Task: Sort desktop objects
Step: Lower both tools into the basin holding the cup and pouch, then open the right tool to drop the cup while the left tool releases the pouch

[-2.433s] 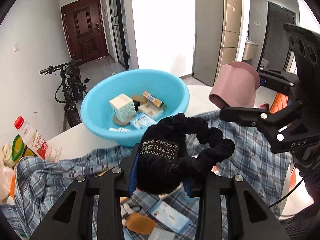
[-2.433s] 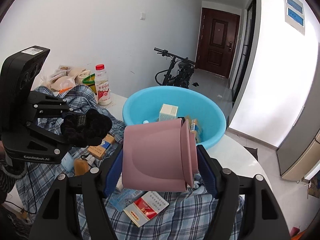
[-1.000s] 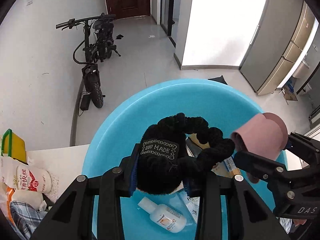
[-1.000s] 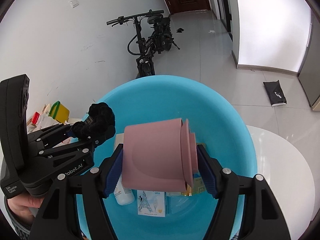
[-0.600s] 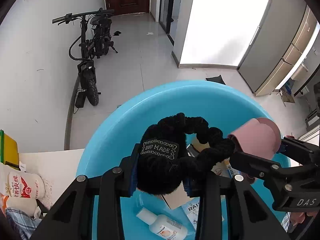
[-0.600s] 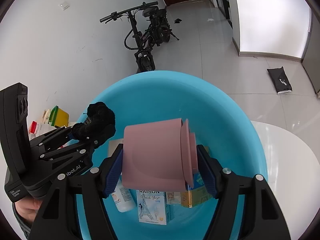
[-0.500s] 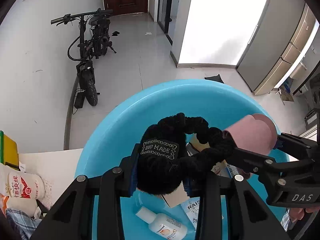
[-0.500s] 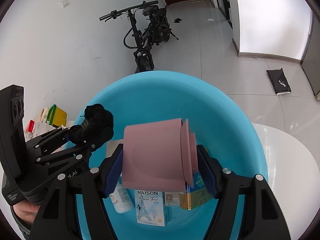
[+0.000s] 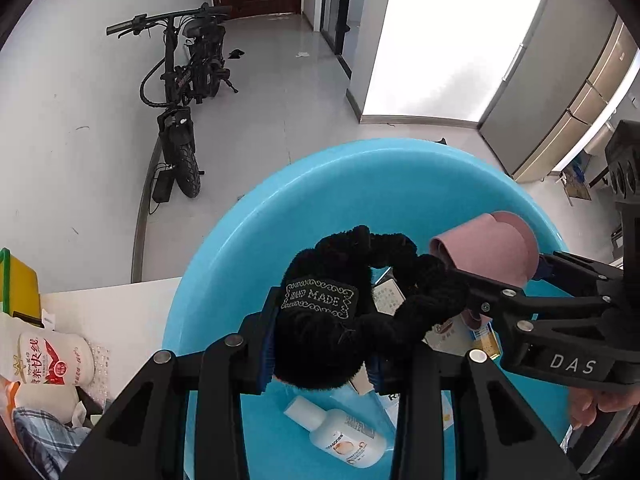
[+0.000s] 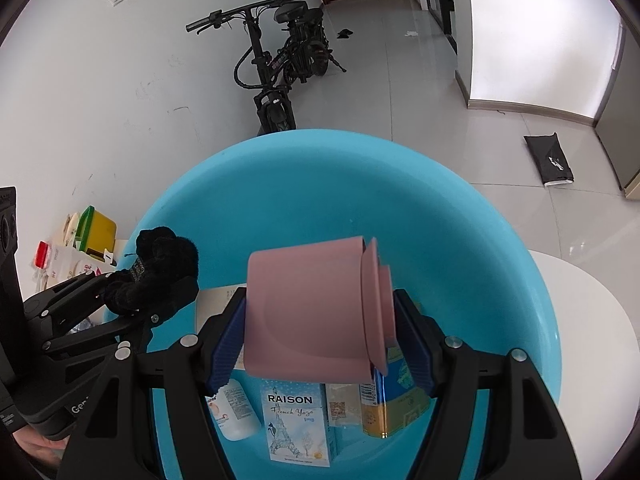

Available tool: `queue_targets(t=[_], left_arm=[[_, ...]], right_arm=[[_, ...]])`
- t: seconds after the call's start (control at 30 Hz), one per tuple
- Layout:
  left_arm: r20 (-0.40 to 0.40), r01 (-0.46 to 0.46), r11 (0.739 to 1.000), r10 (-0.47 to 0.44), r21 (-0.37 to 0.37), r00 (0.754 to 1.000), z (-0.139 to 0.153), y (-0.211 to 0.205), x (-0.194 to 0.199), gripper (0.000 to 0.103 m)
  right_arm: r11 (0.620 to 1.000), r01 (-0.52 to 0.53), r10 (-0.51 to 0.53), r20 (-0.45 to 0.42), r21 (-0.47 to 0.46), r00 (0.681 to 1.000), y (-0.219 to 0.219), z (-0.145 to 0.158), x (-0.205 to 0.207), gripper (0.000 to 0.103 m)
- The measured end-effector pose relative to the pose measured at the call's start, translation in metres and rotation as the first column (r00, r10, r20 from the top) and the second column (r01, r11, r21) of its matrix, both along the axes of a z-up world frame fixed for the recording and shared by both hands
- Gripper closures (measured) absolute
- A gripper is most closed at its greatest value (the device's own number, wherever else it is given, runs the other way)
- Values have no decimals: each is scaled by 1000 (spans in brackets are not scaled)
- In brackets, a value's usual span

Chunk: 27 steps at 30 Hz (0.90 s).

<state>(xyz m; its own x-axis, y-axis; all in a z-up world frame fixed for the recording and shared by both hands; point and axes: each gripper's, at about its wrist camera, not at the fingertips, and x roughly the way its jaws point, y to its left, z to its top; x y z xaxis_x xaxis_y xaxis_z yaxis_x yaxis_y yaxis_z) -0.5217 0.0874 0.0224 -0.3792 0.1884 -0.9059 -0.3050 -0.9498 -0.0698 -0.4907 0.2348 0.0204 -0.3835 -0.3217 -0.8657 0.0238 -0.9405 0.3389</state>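
Moved: both of your grippers have travelled from above the checked cloth to a spot over the blue basin (image 9: 256, 240), and they now tilt steeply down into it.
Left gripper (image 9: 320, 344): clamped tight on the black scrunchie (image 9: 344, 304), same grip as in the earlier frames; the loop with its "HAND MADE" label hangs above the basin's inside, not yet resting on anything.
Right gripper (image 10: 320, 332): closed on the pink cup (image 10: 312, 308), which lies sideways between the pads with its foot pointing right; you have eased it a little lower over the last second.
Spacing: in the left view the cup (image 9: 484, 248) sits just beside the scrunchie's loop; whether they touch I cannot tell.
Basin contents: a small white bottle (image 9: 340, 432), a "RAISON" box (image 10: 298, 424), a yellow-and-blue carton (image 10: 390, 404) and other packets already lie on the bottom.
Meaning for the task: carrying looks done for these two items; what remains, in my judgement, is letting go of each.
Next move: you probably need to open one gripper at a time, so the cup does not knock the scrunchie aside.
Risk: the cup could roll onto the cartons below.
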Motion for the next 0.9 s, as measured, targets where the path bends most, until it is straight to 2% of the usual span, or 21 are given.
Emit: queue_targets(t=[0.07, 0.13, 0.2, 0.37, 0.47, 0.67, 0.8, 0.9], left_arm=[[-2, 1, 1000, -1, -1, 1000, 0, -1, 1, 66], [-5, 1, 1000, -1, 8, 1000, 2, -2, 5, 66], [-8, -1, 1000, 1, 12, 1000, 3, -4, 7, 66], [-23, 16, 1000, -15, 6, 1000, 10, 0, 14, 66], [-34, 22, 1000, -22, 17, 999, 16, 5, 18, 61], [-44, 38, 999, -37, 28, 998, 28, 20, 22, 61], [-45, 56, 998, -54, 43, 998, 32, 37, 20, 61], [-43, 80, 995, -77, 66, 996, 35, 51, 18, 61]], right_arm=[[1000, 2, -2, 6, -1, 1000, 0, 0, 0, 33], [1000, 7, -7, 14, -26, 1000, 2, 2, 2, 25], [999, 11, -11, 2, -38, 1000, 3, 7, 6, 23], [999, -6, 8, -37, 52, 999, 0, 23, 22, 22], [996, -24, 29, -54, 87, 998, 0, 31, 32, 22], [979, -72, 94, -108, 193, 990, 1, 46, 51, 22], [961, -112, 146, -121, 252, 982, 1, 48, 60, 22], [957, -136, 171, -118, 255, 978, 2, 44, 64, 26]])
